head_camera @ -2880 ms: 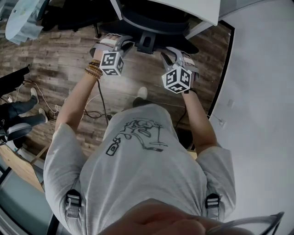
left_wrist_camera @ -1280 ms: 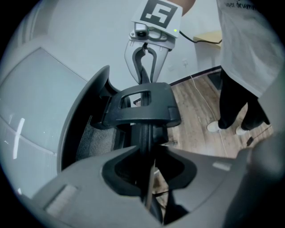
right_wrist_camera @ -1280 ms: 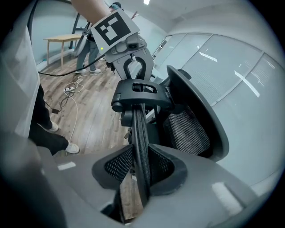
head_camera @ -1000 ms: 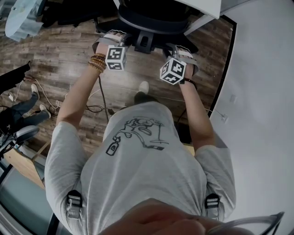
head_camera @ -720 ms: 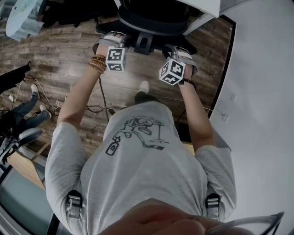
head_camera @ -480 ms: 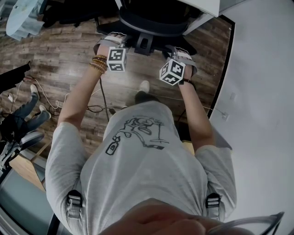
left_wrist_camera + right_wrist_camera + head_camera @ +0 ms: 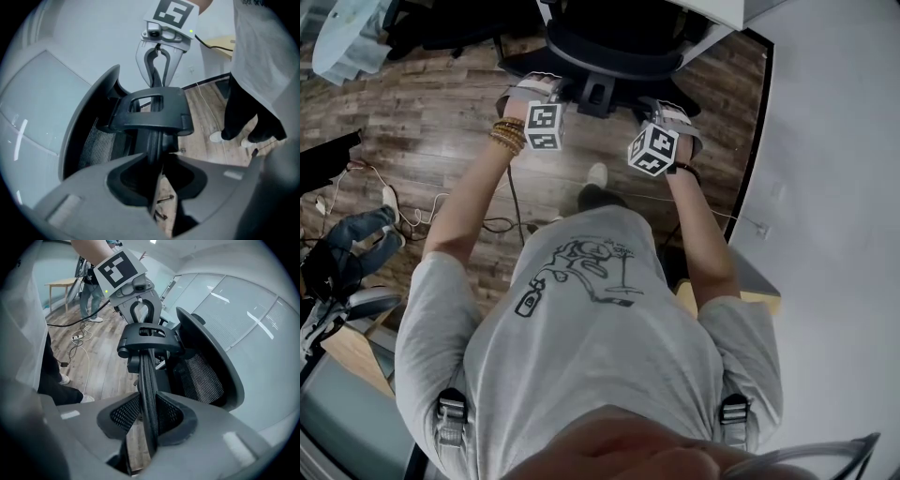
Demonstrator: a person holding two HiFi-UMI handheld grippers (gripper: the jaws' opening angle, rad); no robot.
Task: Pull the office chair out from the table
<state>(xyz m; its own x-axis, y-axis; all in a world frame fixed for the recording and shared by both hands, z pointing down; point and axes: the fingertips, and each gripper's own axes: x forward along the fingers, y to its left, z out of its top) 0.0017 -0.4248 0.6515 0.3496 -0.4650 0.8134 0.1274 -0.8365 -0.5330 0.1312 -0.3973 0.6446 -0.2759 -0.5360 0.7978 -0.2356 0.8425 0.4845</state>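
Pull step under way: left claw [image 7: 157,161] and right claw [image 7: 150,420] each pinch the office chair [image 7: 614,56] by its back rim, chair partly under the worktop [image 7: 717,11]; next, draw both back evenly.

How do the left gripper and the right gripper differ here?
The left gripper grips the chair back's left side, the right gripper its right side. The left gripper's cube looks nearly square-on; the right gripper's cube is tilted corner-on. Both clamp the back's rim.
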